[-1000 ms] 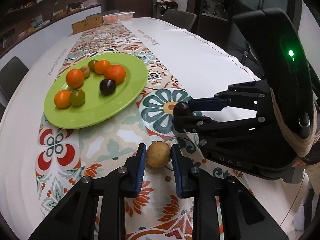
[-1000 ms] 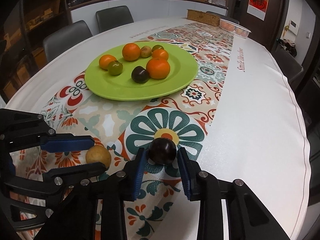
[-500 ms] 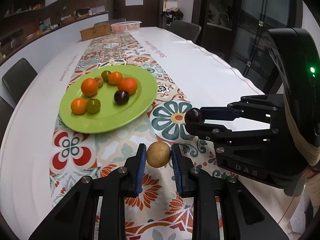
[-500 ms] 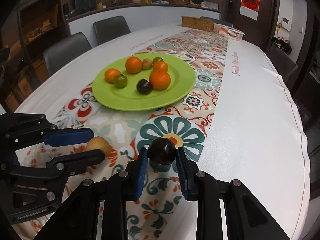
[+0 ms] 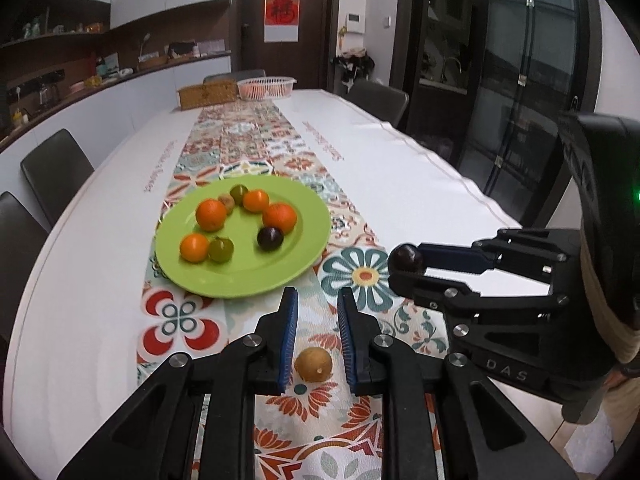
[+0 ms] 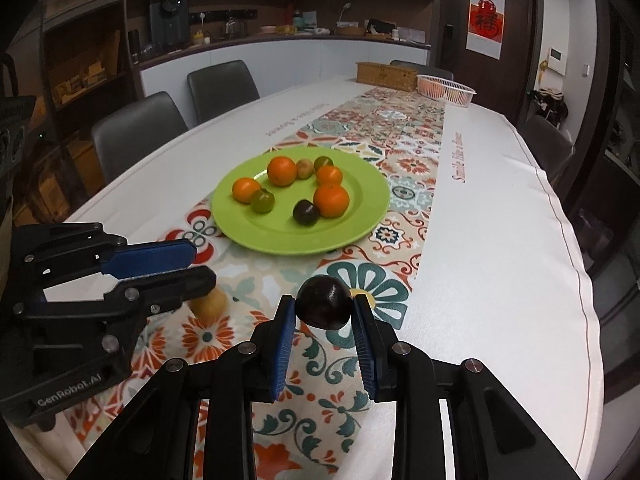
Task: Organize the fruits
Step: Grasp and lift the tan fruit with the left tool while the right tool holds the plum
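Right gripper (image 6: 323, 312): my jaws are pinching a dark round fruit (image 6: 323, 300) at their tips, one blue pad on each side. It hangs clear above the patterned runner (image 6: 400, 128), with no contact below. I judge the tip grip is deliberate, as it leaves the fruit free to be set down without the jaws fouling the plate.

Left gripper (image 5: 317, 300): my jaws are spread and hold nothing. A tan fruit (image 5: 313, 364) lies on the runner beneath and between them, and it touches neither pad. The right wrist view agrees, showing the fruit on the cloth under the left gripper's body.

Green plate (image 5: 248, 268): it sits on the runner ahead of both grippers, near the middle of the desk (image 5: 400, 184). It carries four orange fruits, two green, one small brown and one dark, grouped toward the far side. The near half is bare, which I take to be the landing area.

Assessment: the sorting is mostly done, with two fruits left off the plate. The dark one is ready to carry. The tan one needs a lower approach before the jaws close. It is round and may roll on the cloth.
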`<action>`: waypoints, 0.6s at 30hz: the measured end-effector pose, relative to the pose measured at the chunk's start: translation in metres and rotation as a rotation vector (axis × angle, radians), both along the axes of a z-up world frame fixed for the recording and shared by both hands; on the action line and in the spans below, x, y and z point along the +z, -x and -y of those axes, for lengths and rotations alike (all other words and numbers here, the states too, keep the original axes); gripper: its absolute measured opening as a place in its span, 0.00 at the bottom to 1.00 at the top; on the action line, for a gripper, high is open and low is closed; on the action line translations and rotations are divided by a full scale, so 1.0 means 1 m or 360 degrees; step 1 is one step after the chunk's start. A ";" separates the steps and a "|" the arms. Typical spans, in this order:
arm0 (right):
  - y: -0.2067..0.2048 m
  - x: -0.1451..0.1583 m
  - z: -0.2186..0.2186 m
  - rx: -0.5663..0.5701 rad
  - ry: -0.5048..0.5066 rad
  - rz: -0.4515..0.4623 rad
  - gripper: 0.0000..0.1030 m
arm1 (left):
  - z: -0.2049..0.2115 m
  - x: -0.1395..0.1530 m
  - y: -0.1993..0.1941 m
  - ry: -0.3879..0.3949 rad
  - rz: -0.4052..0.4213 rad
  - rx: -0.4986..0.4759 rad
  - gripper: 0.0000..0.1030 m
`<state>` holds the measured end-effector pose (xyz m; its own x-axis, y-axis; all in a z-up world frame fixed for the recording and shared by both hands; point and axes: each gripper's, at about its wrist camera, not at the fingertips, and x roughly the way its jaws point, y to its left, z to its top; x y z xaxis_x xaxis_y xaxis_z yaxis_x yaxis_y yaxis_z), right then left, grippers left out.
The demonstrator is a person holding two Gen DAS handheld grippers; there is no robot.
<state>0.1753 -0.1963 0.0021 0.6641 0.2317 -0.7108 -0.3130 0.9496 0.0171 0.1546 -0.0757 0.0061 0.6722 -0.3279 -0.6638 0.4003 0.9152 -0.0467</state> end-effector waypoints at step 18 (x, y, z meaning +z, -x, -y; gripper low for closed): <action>0.002 -0.015 -0.024 -0.0055 -0.0079 -0.0080 0.29 | -0.051 -0.022 -0.003 0.0100 -0.0100 0.0081 0.43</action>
<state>0.1736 -0.1719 -0.0132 0.6361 0.2449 -0.7317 -0.2776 0.9574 0.0792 0.1576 -0.0242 -0.0155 0.6466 -0.3366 -0.6846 0.3477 0.9288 -0.1283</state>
